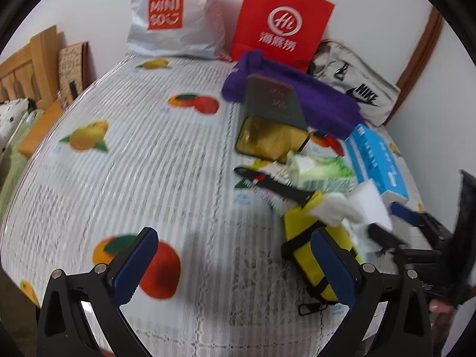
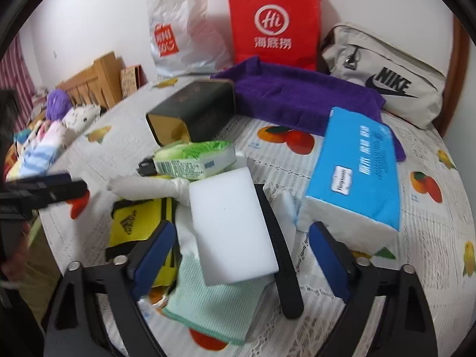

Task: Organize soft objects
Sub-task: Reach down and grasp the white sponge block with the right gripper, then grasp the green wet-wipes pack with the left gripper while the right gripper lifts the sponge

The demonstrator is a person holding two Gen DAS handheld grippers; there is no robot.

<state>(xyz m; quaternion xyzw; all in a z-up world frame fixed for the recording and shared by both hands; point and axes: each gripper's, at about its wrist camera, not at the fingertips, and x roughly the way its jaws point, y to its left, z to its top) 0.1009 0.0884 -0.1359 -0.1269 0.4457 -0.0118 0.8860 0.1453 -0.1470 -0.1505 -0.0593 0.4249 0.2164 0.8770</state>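
In the right wrist view my right gripper (image 2: 241, 247) is open around a white sponge block (image 2: 232, 232), with its blue pads clear of the block's sides. The sponge rests on a mint green cloth (image 2: 214, 306), beside a black strap (image 2: 279, 255) and a yellow pouch (image 2: 139, 220). Behind them are a green tissue pack (image 2: 193, 157), a blue tissue pack (image 2: 357, 172) and a purple towel (image 2: 297, 95). My left gripper (image 1: 235, 255) stands open over the fruit-print tablecloth (image 1: 148, 163), holding nothing. Its right finger is in front of the yellow pouch (image 1: 300, 223).
An open dark tin (image 2: 196, 110) lies on its side mid-table. A silver Miniso bag (image 2: 178, 29), a red paper bag (image 2: 273, 20) and a beige Nike bag (image 2: 386, 80) line the wall behind. A wooden bed frame (image 1: 32, 68) and bedding lie to the left.
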